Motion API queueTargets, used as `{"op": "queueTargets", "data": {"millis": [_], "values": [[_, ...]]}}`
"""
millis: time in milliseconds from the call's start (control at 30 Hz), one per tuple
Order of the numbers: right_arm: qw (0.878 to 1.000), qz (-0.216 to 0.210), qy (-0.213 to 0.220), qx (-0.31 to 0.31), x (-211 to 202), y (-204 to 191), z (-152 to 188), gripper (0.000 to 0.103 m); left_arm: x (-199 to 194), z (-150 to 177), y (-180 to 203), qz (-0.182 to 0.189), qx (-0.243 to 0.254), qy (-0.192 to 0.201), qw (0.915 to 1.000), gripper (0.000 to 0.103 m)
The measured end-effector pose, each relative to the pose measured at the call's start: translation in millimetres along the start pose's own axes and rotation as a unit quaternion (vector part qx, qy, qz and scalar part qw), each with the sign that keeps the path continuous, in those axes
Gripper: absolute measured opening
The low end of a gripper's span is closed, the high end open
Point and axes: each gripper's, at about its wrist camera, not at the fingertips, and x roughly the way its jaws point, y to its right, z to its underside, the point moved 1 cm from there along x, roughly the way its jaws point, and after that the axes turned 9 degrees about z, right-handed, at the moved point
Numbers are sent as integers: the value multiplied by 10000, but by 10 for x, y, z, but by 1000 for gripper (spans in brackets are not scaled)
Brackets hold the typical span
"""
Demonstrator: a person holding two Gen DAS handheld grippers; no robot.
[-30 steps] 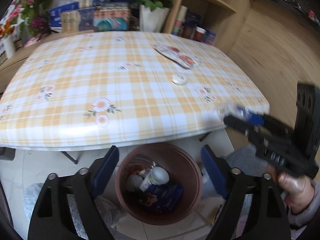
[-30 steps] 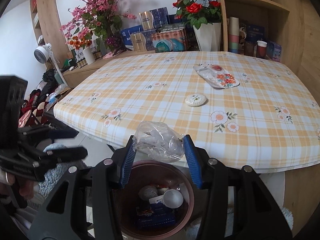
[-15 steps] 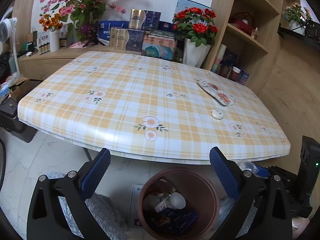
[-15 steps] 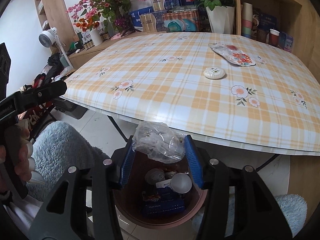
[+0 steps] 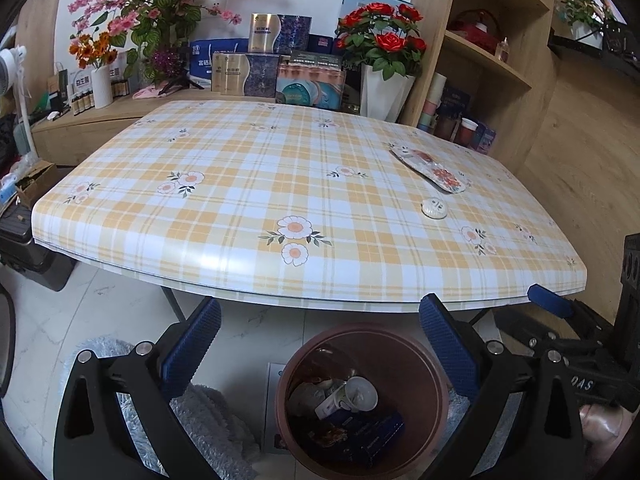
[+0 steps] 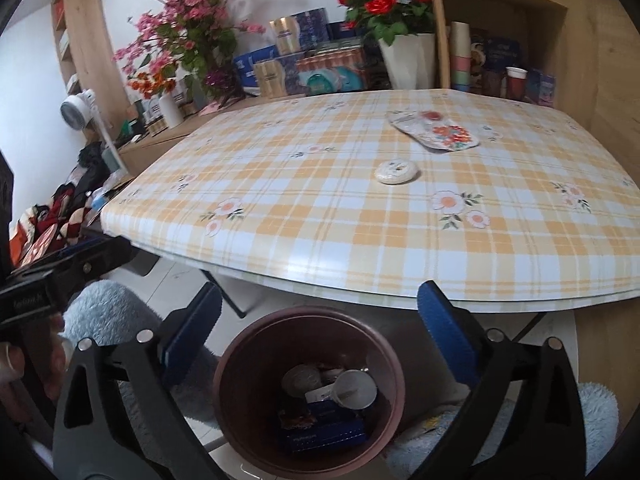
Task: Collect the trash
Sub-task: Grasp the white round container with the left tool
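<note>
A brown trash bin [image 5: 360, 330] stands on the floor under the near edge of the checked table [image 5: 280, 184]; a cup, a blue box and other trash lie inside. My left gripper [image 5: 320, 308] hangs open above the bin, nothing between its fingers. My right gripper [image 6: 320, 292] is over the same bin [image 6: 308, 312], its jaws opening with nothing between them. On the table lie a flowered packet [image 5: 430, 170] [image 6: 434, 132] and a small round white item [image 5: 435, 208] [image 6: 396, 172]. A blue fingertip [image 5: 548, 306] of the right gripper shows at the right edge of the left wrist view.
A fluffy pale blue rug [image 6: 104, 312] lies by the bin. Behind the table are a white vase of red roses [image 5: 384, 92], stacked boxes [image 5: 260, 68] and a wooden shelf unit [image 5: 480, 60]. A small fan [image 6: 78, 106] and clutter fill the left side.
The right gripper's jaws have spread wide and the crumpled clear plastic they held is gone from between them. The left gripper's jaws widened, and its view tilted up and shows the whole table.
</note>
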Motion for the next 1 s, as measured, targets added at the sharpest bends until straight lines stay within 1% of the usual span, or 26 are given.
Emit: {"op": "queueTargets", "data": {"millis": [100,333,433,567,633,700,733,833,1000], "values": [[9998,186,-6,90,34,80,-2,97,36,15,11,-32,27,-39,10000,97],[9994,302,-4,182,107,180,1,97,131,31,23,-72,68,-197,9998,97],[9990,361,38,246,113,241,-23,97,162,-13,29,-54,116,-229,9997,97],[9987,395,143,280,104,353,-100,97,229,-201,83,96,404,-165,9990,97],[9988,279,251,304,98,436,-169,97,287,-305,145,218,559,-162,9981,97],[9986,278,342,285,108,521,-246,97,393,-435,248,419,754,-207,9961,97],[9983,362,376,267,126,575,-299,97,451,-486,300,495,848,-232,9949,97],[9965,595,448,370,189,757,-455,97,690,-643,484,735,1127,-348,9903,97],[9946,664,505,620,325,1075,-679,97,1244,-897,836,1042,1566,-579,9804,97]]}}
